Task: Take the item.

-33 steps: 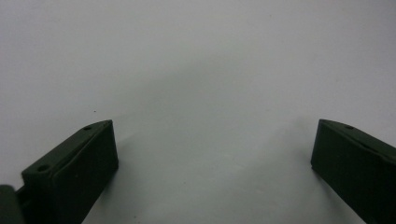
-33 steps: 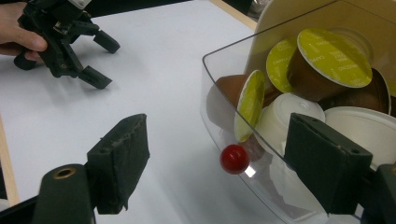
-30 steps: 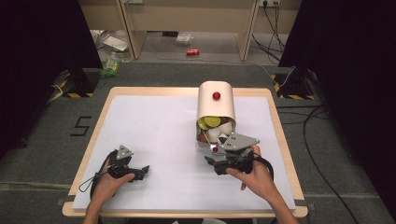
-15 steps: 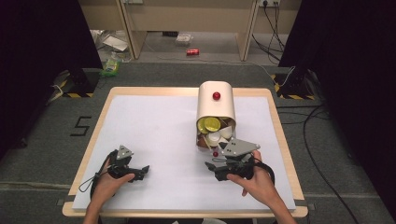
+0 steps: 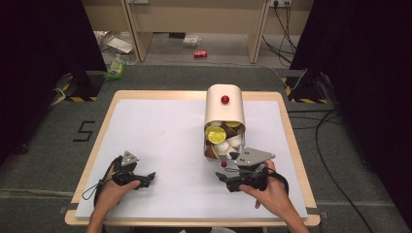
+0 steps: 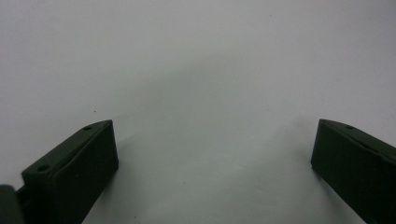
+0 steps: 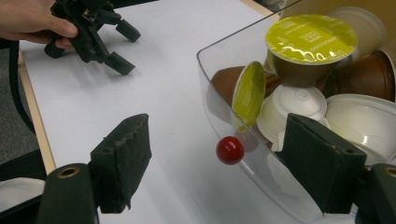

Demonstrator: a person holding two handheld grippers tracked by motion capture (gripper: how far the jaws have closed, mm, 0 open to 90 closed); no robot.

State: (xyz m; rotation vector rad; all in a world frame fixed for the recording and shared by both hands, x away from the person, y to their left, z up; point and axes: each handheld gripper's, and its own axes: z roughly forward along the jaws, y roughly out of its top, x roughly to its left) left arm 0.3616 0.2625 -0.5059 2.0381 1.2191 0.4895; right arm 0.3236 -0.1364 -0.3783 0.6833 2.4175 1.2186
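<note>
— Right gripper (image 7: 219,172) first: what are your black jaws doing?

— Your jaws stand partly apart and have just been closing in. One sits outside the clear wall, the other over the mouth of the bin, with a small red ball knob (image 7: 229,150) on that wall between them. The pads press on nothing yet.

— Where does that put you on the desk?

— Near the right end of the front edge of the white-topped wooden desk (image 5: 160,131), with your right hand (image 5: 272,191) behind the gripper (image 5: 224,171), which points at the bin.

— And the bin itself?

— A cream, round-topped capsule bin with a clear plastic front (image 5: 224,116) lies on its side right of the desk's middle, nearer the far edge, its open mouth facing you. A second red knob (image 5: 225,99) sits on its cream top.

— What's inside?

— Coffee capsules, piled at the mouth: a brown capsule with a lime-yellow foil lid (image 7: 310,39) on top, another yellow-lidded one (image 7: 248,93) on edge against the clear wall, white capsules (image 7: 293,109) below and beside them.

— And your left gripper (image 5: 147,178)?

— It rests low near the front left corner of the desk in your left hand (image 5: 114,189), well apart from the bin. Its jaws stand wide over bare white surface with nothing between them.
</note>
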